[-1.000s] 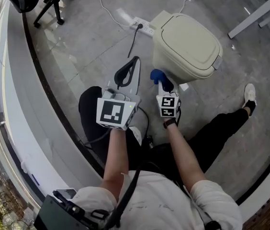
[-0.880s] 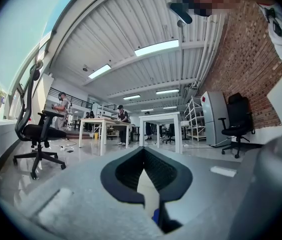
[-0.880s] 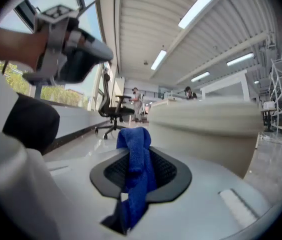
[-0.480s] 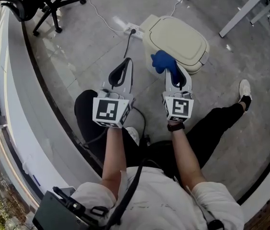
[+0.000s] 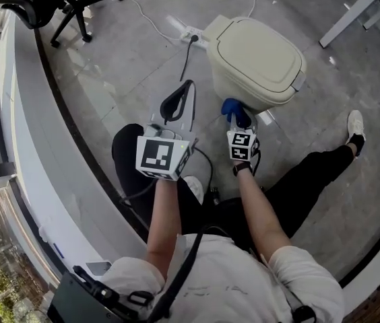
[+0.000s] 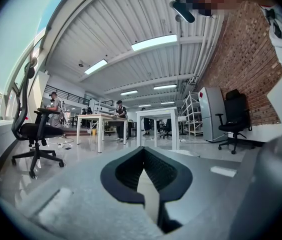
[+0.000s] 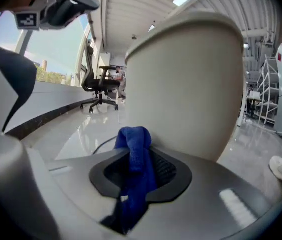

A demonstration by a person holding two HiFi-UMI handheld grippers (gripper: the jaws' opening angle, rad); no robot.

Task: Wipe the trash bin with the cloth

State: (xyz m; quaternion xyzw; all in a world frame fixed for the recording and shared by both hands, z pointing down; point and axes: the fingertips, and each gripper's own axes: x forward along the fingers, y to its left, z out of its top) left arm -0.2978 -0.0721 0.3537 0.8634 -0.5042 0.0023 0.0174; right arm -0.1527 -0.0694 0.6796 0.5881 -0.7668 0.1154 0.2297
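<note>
Upper centre, trash bin (image 5: 257, 56) sits dead ahead of right gripper (image 5: 238, 121), which pinches blue cloth (image 5: 232, 107); left gripper (image 5: 178, 105) is closed, empty, farther off.

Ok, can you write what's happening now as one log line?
right gripper: shut on blue cloth | blue cloth: at trash bin side | left gripper: shut, empty, off bin

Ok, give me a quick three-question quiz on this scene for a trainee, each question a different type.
1. True or false: the left gripper holds the cloth.
2. Which colour is the cloth? A red, B blue, C white.
3. Short answer: is the lid of the trash bin open or closed?
Key: 1 false, the right gripper holds it; 2 B; 3 closed.
</note>
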